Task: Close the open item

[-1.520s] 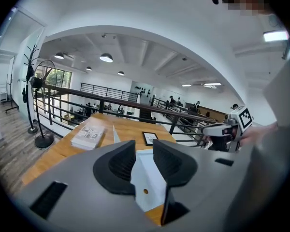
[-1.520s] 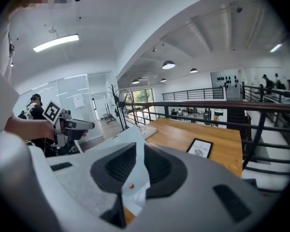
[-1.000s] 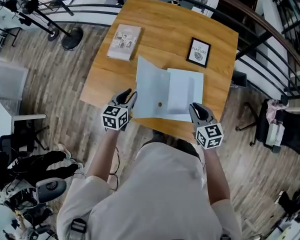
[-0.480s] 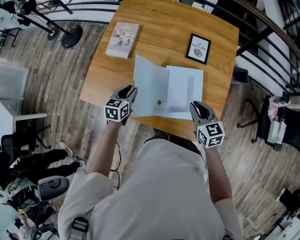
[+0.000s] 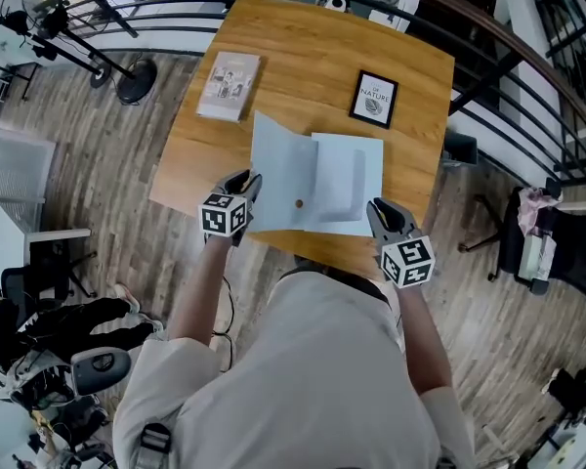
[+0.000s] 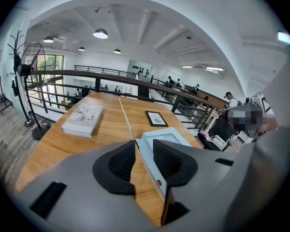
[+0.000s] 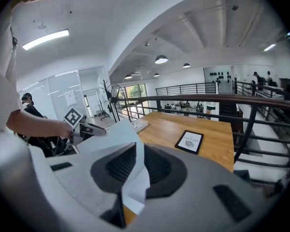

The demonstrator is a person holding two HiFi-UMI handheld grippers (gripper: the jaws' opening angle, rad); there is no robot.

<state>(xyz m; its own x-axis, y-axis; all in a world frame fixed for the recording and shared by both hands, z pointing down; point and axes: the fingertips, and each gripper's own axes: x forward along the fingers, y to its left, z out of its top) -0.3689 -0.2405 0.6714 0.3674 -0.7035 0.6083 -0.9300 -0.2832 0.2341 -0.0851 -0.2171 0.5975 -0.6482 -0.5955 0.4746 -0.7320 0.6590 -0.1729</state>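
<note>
A pale blue folder point(image 5: 317, 184) lies open on the wooden table point(image 5: 303, 57), with a small round snap point(image 5: 298, 203) on its left cover. That cover stands tilted up off the table. My left gripper point(image 5: 249, 186) is shut on the cover's near left edge, which runs between the pads in the left gripper view point(image 6: 137, 151). My right gripper point(image 5: 379, 213) is shut on the folder's near right corner, with pale sheet pinched between its pads point(image 7: 137, 166). In the right gripper view the raised cover point(image 7: 113, 134) hides part of the table.
A closed book point(image 5: 228, 85) lies at the table's far left and a black-framed picture point(image 5: 374, 99) at the far right. A dark railing point(image 5: 488, 57) curves behind the table. A fan stand point(image 5: 137, 74) is on the floor at the left. The person's body is at the near table edge.
My left gripper has sunk a little with the cover still in it. The right gripper has shifted slightly along the near edge, still on its corner.
</note>
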